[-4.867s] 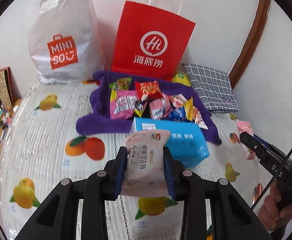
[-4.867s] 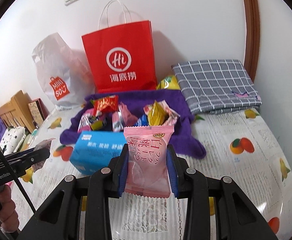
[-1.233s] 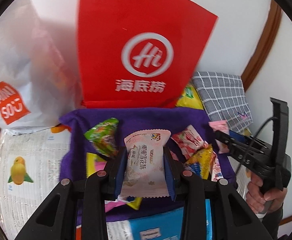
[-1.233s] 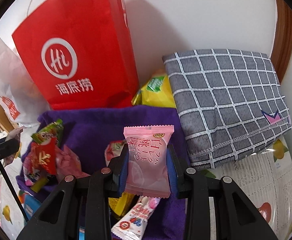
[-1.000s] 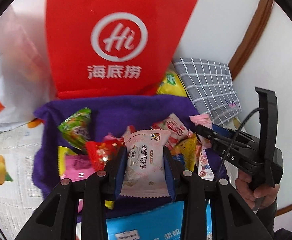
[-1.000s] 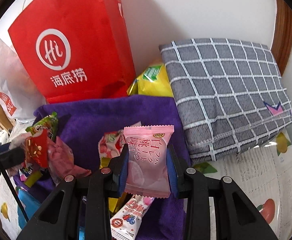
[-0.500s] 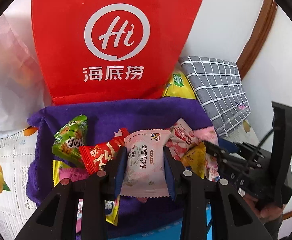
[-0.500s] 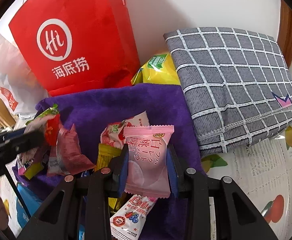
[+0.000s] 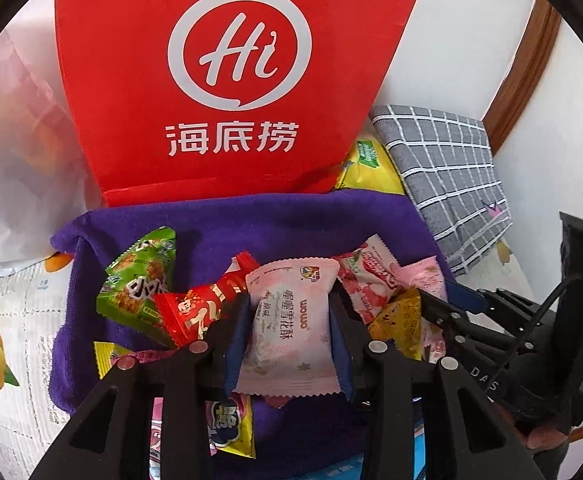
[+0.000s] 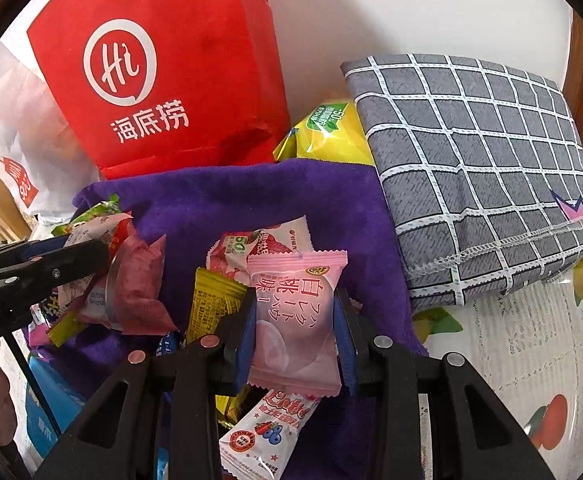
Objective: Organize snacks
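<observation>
With our left tool (image 9: 289,328) pinching the pale pink pastry packet (image 9: 291,328) and our right tool (image 10: 295,330) pinching the pink peach-mochi packet (image 10: 296,320), both above the purple towel (image 10: 251,196), we should lower each onto bare cloth before letting go.

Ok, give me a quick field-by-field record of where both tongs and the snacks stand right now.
left tongs: shut on pale pink wafer packet, held above the pile
right tongs: shut on pink peach packet, also over the pile
snack pile: loose packets lying on purple towel
red paper bag: upright behind the towel
yellow packet: wedged between the red bag and grey checked cushion
blue box: at the near edge, partly hidden
</observation>
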`<state>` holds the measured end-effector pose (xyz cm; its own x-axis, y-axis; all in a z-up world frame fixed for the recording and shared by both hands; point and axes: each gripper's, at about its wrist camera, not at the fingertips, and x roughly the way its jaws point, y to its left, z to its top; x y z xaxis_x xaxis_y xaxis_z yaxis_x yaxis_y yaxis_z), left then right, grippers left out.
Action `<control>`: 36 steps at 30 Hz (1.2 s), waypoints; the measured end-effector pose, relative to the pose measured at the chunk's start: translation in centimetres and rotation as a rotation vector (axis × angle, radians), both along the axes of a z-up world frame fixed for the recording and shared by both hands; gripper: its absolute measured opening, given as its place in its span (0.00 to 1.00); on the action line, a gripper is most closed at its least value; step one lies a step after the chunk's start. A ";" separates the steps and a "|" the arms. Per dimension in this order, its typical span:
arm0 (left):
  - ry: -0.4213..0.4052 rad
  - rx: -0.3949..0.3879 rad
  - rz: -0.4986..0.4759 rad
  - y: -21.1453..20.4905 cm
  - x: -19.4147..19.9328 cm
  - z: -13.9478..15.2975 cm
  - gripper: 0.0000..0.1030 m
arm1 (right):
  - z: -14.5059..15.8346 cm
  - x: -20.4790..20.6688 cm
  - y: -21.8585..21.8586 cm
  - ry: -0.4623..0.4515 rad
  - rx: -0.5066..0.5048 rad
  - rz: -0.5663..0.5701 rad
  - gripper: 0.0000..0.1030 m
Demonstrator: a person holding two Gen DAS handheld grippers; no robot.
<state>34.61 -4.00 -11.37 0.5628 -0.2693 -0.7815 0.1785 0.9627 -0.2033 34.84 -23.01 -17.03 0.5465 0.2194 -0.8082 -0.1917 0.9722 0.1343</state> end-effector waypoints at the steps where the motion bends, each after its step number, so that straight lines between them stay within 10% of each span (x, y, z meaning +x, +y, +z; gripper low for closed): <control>1: 0.002 -0.012 -0.007 0.0 0.0 0.0 0.38 | 0.0 0.0 0.0 0.001 0.003 0.001 0.35; 13: 0.028 -0.058 -0.002 1.3 -1.3 0.8 0.66 | 1.2 -1.2 -0.3 -0.023 0.014 -0.023 0.43; 36: -0.029 -0.031 0.088 3.7 -9.4 4.8 0.74 | 9.2 -9.0 0.4 -0.111 0.036 -0.056 0.51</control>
<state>25.18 -0.28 -6.61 0.6074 -0.2418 -0.7567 0.0997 0.9682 -0.2293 25.85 -22.64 -7.79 0.6441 0.2134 -0.7346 -0.1525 0.9768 0.1501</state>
